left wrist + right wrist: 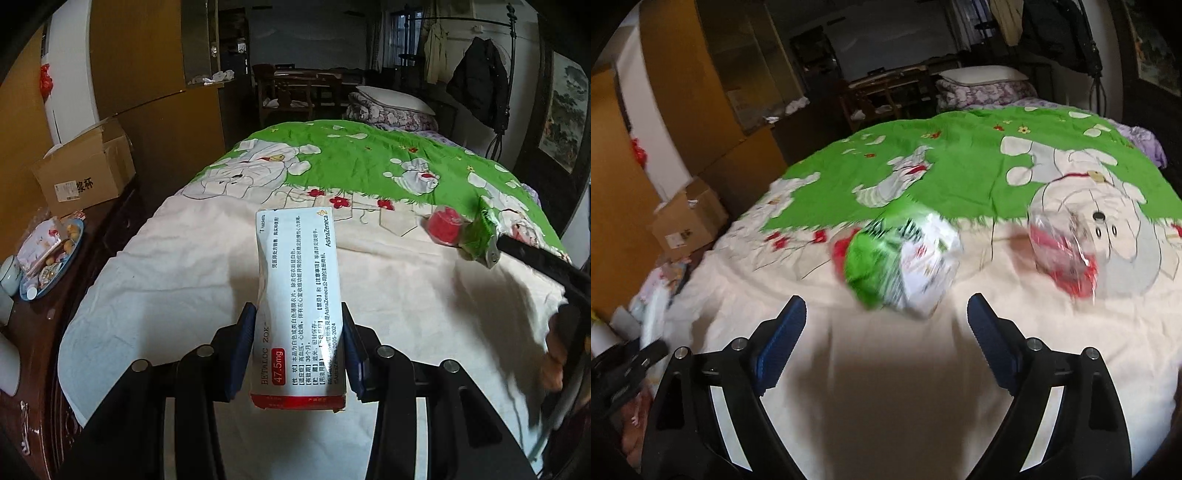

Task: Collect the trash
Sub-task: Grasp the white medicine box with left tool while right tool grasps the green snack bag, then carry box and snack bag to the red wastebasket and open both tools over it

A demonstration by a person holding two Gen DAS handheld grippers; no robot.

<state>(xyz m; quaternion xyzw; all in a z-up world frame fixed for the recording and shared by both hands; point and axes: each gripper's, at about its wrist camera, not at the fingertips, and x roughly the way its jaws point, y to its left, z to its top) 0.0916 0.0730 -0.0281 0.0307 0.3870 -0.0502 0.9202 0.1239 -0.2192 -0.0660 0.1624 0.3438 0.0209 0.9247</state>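
My left gripper [298, 312] is shut on a white and red medicine box [299, 295] and holds it above the bed. My right gripper [886, 306] is open and empty, just short of a crumpled green and white wrapper [905, 262] lying on the bedsheet. A clear wrapper with red print [1063, 254] lies to the right of it. In the left wrist view the green wrapper [476, 232] and a red wrapper [445, 225] lie at the right, with the right gripper's arm [543, 266] reaching toward them.
The bed [221, 280] has a cream and green cartoon cover. A dark wooden cabinet [37, 332] at the left carries a plate of snacks [51, 254] and a cardboard box [85, 170]. Pillows [391, 107] lie at the far end.
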